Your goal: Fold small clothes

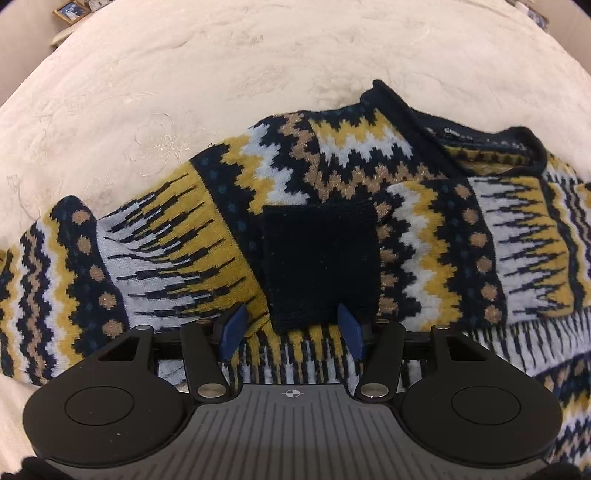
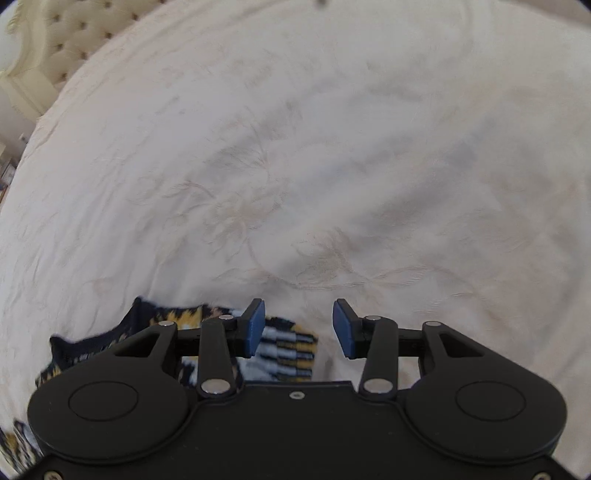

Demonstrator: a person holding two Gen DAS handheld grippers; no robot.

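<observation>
Right wrist view blurs the knitted sweater (image 2: 288,350), half hidden; both grippers' (image 1: 291,328) (image 2: 298,328) fingers stand apart, empty, over the bed (image 2: 332,166).

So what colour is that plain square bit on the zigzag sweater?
Dark navy, almost black. The cuff on the sweater shows best in the left wrist view.

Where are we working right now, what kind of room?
Most likely a bedroom: the sweater lies on a cream embroidered bedspread, with a tufted headboard behind and a framed photo nearby.
</observation>
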